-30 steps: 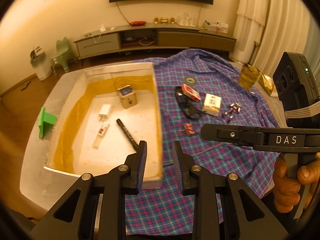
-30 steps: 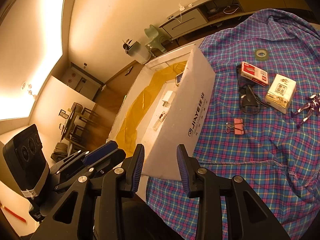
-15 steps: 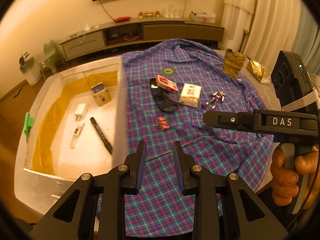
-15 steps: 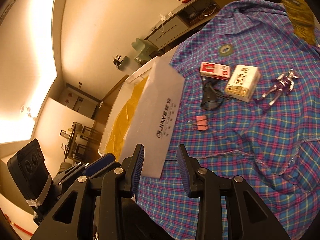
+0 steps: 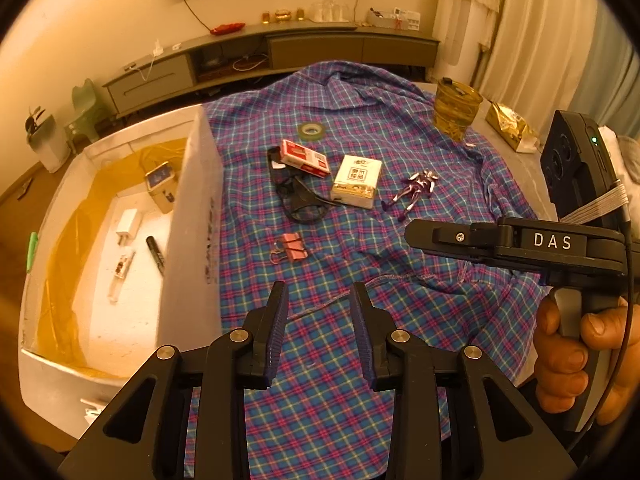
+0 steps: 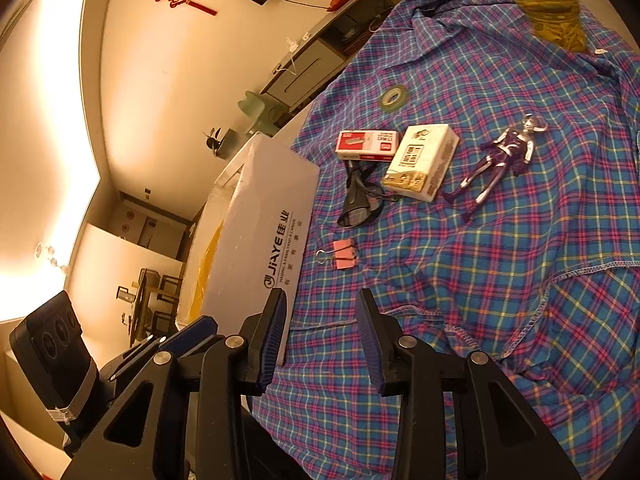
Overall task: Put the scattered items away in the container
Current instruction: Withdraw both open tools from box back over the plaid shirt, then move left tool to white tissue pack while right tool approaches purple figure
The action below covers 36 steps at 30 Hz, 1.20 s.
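Left gripper (image 5: 319, 320): jaws standing partly apart, having just been opening, with only plaid cloth (image 5: 400, 272) showing in the gap and nothing being gripped; hovering beside the box's near right corner.
Right gripper (image 6: 322, 330): jaws likewise partly parted and just widening, nothing between the pads; in the left view its black body marked DAS is reaching in from the right, a hand (image 5: 580, 354) wrapping the grip.
Pink binder clip (image 5: 291, 245): lying just beyond the left jaws, slightly left of the gap; wire handles pointing toward the box.
Black glasses (image 5: 298, 196): lying beyond the clip, partly tucked under the red staple box (image 5: 305, 157).
Cream packet (image 5: 356, 181): sitting right of the glasses, touching them.
Purple figure (image 5: 414, 190): lying face up, right of the packet and well ahead of the jaws.
Green tape roll (image 5: 313, 130): resting farthest out on the cloth.
White foam box (image 5: 192, 240): standing left of both jaw pairs, lined in yellow.
Left view only: showing the box's inside, holding a black marker (image 5: 156, 255), a white charger (image 5: 129, 224) and a small carton (image 5: 162, 184).
Right view only: showing the box's outer wall (image 6: 272, 240) with printed lettering, and the figure's silver head more plainly; the box's contents staying hidden there.
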Motion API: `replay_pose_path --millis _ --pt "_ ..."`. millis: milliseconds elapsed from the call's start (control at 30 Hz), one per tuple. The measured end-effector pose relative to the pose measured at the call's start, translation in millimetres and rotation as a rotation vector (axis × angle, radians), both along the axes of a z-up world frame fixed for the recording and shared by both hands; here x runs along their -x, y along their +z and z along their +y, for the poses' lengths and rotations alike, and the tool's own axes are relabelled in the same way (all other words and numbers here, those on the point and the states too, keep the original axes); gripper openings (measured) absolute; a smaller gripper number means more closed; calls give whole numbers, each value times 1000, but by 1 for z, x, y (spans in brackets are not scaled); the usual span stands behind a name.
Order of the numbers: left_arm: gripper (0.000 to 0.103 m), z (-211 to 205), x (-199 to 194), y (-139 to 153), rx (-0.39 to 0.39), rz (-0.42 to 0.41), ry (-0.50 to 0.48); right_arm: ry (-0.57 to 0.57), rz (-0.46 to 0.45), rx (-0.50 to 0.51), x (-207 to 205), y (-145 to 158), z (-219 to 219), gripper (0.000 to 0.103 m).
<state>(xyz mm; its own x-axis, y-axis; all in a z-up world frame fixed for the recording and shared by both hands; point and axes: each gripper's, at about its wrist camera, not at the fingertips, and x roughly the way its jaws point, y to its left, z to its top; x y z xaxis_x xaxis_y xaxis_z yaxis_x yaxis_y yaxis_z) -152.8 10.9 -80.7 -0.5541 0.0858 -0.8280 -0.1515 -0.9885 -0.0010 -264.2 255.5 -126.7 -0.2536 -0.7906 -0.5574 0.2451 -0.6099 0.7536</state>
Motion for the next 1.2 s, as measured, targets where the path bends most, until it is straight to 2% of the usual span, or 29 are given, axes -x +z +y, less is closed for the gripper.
replay_pose_path --millis 633,1200 --pt "35 21 46 -38 -28 -72 -1 -77 -54 -15 34 -36 28 41" --pt "36 37 75 -50 -41 -81 -30 -134 -60 -35 52 -41 48 43"
